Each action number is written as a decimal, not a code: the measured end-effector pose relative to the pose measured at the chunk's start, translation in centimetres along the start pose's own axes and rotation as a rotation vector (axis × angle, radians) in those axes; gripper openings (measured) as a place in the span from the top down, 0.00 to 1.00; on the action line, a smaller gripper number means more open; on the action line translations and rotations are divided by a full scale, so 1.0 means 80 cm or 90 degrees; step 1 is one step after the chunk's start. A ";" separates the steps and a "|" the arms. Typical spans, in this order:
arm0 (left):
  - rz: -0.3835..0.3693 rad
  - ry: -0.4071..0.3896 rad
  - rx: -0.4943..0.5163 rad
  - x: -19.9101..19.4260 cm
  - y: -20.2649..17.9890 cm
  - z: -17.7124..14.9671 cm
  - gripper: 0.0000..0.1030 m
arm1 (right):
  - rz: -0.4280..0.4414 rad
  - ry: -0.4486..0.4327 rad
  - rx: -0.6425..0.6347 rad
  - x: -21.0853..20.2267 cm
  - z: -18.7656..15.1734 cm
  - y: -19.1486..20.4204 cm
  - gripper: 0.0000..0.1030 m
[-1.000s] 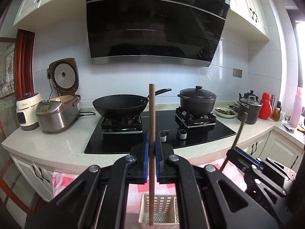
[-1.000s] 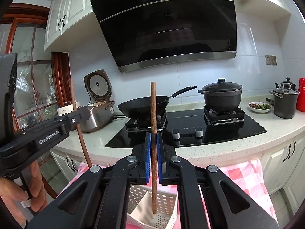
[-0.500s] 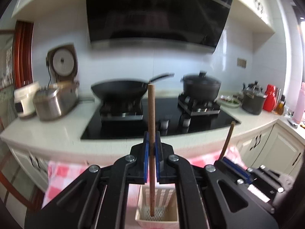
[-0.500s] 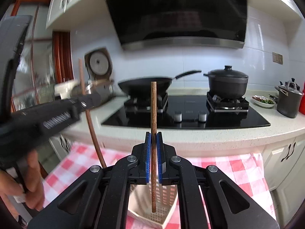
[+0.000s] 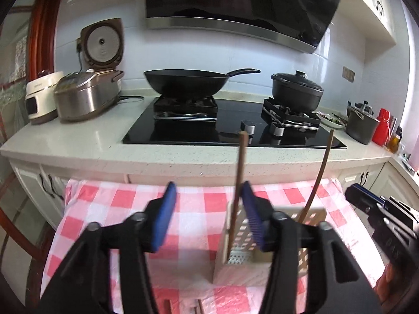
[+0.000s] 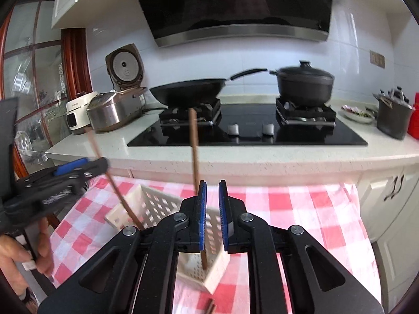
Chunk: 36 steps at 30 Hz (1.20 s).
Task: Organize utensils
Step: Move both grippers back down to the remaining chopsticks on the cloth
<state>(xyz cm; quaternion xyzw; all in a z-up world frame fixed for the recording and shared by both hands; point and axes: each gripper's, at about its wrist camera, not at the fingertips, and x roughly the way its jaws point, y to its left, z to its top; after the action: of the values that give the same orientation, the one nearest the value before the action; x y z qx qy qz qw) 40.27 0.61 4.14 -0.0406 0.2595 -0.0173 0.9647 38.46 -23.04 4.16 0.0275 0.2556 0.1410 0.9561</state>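
Observation:
A white perforated basket stands on the red-checked cloth. My left gripper is opening, its blue pads far apart. The brown chopstick it carried now stands loose in the basket, leaning by the right pad. My right gripper is opening too, with a narrow gap between its pads. Its chopstick stands in the basket, passing behind the left finger and not pinched. Each gripper shows in the other view: the right gripper at the right edge, the left gripper at the left.
Loose chopstick ends lie on the cloth near the bottom edge. Behind the table runs a white counter with a black hob, a wok, a lidded pot and rice cookers. A hand holds the left gripper.
Both grippers came down toward the basket, bringing the chopsticks into it. The left jaws swung wide and let go of their chopstick. The right jaws parted slightly.

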 end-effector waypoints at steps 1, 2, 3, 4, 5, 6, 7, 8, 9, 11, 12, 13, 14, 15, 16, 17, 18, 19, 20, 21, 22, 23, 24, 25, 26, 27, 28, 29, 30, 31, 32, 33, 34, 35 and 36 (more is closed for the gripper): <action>0.004 -0.001 -0.002 -0.005 0.004 -0.005 0.42 | 0.001 0.005 0.006 -0.002 -0.007 -0.005 0.86; 0.014 0.002 -0.002 -0.011 0.010 -0.017 0.40 | 0.002 0.009 0.010 -0.005 -0.013 -0.008 0.85; 0.019 0.003 0.000 -0.016 0.012 -0.022 0.37 | 0.004 0.018 0.016 -0.007 -0.024 -0.012 0.83; 0.024 0.005 0.002 -0.021 0.016 -0.032 0.34 | 0.005 0.025 0.019 -0.009 -0.033 -0.015 0.80; 0.031 0.009 0.003 -0.028 0.022 -0.046 0.33 | 0.007 0.034 0.022 -0.012 -0.044 -0.019 0.69; 0.036 0.012 0.003 -0.034 0.026 -0.058 0.30 | 0.006 0.039 0.026 -0.014 -0.056 -0.022 0.62; 0.041 0.013 0.003 -0.038 0.030 -0.067 0.29 | 0.007 0.041 0.028 -0.018 -0.065 -0.024 0.62; 0.049 0.015 0.003 -0.045 0.036 -0.083 0.29 | 0.006 0.046 0.029 -0.020 -0.077 -0.027 0.62; 0.054 0.016 0.002 -0.049 0.039 -0.093 0.28 | 0.001 0.061 0.030 -0.022 -0.093 -0.031 0.62; 0.064 0.022 -0.002 -0.060 0.050 -0.120 0.27 | -0.007 0.082 0.038 -0.025 -0.116 -0.035 0.62; 0.067 0.028 -0.009 -0.065 0.056 -0.133 0.27 | -0.010 0.097 0.046 -0.027 -0.131 -0.039 0.62; 0.069 0.036 -0.019 -0.069 0.063 -0.147 0.27 | -0.014 0.112 0.051 -0.028 -0.143 -0.040 0.62; 0.069 0.043 -0.027 -0.072 0.068 -0.157 0.27 | -0.017 0.125 0.056 -0.030 -0.156 -0.043 0.62; 0.069 0.054 -0.036 -0.074 0.074 -0.168 0.27 | -0.023 0.142 0.063 -0.032 -0.170 -0.044 0.62; 0.071 0.064 -0.044 -0.075 0.078 -0.178 0.27 | -0.028 0.156 0.068 -0.033 -0.181 -0.045 0.62; 0.072 0.076 -0.053 -0.076 0.083 -0.188 0.27 | -0.031 0.167 0.072 -0.035 -0.190 -0.045 0.62; 0.071 0.089 -0.061 -0.078 0.088 -0.201 0.27 | -0.034 0.180 0.074 -0.036 -0.201 -0.044 0.62; 0.070 0.098 -0.066 -0.079 0.090 -0.210 0.27 | -0.037 0.190 0.073 -0.037 -0.209 -0.042 0.62; 0.070 0.107 -0.069 -0.079 0.092 -0.218 0.27 | -0.040 0.202 0.069 -0.037 -0.217 -0.040 0.62; 0.069 0.116 -0.071 -0.079 0.094 -0.225 0.27 | -0.043 0.216 0.063 -0.036 -0.226 -0.036 0.62; 0.067 0.125 -0.072 -0.078 0.094 -0.232 0.27 | -0.044 0.226 0.060 -0.036 -0.233 -0.034 0.62; 0.063 0.138 -0.067 -0.078 0.094 -0.243 0.27 | -0.043 0.235 0.055 -0.037 -0.241 -0.031 0.63; 0.062 0.144 -0.062 -0.077 0.092 -0.248 0.27 | -0.044 0.241 0.050 -0.037 -0.246 -0.029 0.64; 0.062 0.150 -0.056 -0.075 0.089 -0.252 0.27 | -0.051 0.239 0.038 -0.039 -0.251 -0.026 0.65; 0.062 0.157 -0.050 -0.074 0.086 -0.258 0.27 | -0.059 0.238 0.027 -0.040 -0.252 -0.022 0.65; 0.060 0.162 -0.047 -0.073 0.085 -0.262 0.27 | -0.066 0.240 0.014 -0.041 -0.254 -0.018 0.65; 0.058 0.165 -0.047 -0.072 0.084 -0.263 0.27 | -0.072 0.243 0.005 -0.041 -0.254 -0.015 0.65; 0.058 0.170 -0.046 -0.070 0.084 -0.266 0.27 | -0.078 0.245 -0.004 -0.041 -0.255 -0.012 0.65; 0.059 0.171 -0.045 -0.069 0.083 -0.267 0.27 | -0.088 0.246 -0.018 -0.041 -0.256 -0.007 0.66; 0.059 0.172 -0.043 -0.068 0.082 -0.268 0.27 | -0.092 0.246 -0.024 -0.042 -0.257 -0.005 0.66; 0.058 0.173 -0.041 -0.068 0.081 -0.269 0.27 | -0.095 0.246 -0.027 -0.042 -0.257 -0.004 0.66; 0.057 0.174 -0.038 -0.068 0.080 -0.270 0.27 | -0.099 0.246 -0.029 -0.043 -0.259 -0.002 0.66; 0.058 0.175 -0.035 -0.067 0.080 -0.270 0.27 | -0.102 0.245 -0.031 -0.043 -0.259 -0.001 0.66; 0.060 0.178 -0.031 -0.066 0.078 -0.272 0.27 | -0.103 0.246 -0.032 -0.043 -0.259 0.000 0.67; 0.060 0.179 -0.030 -0.065 0.077 -0.272 0.27 | -0.104 0.246 -0.033 -0.043 -0.259 0.000 0.67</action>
<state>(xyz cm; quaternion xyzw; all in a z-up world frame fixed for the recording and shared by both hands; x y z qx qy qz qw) 24.89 5.55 -12.55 -0.0478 0.3943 0.0289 0.9173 25.31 -24.42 -12.15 -0.0451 0.4316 0.0724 0.8980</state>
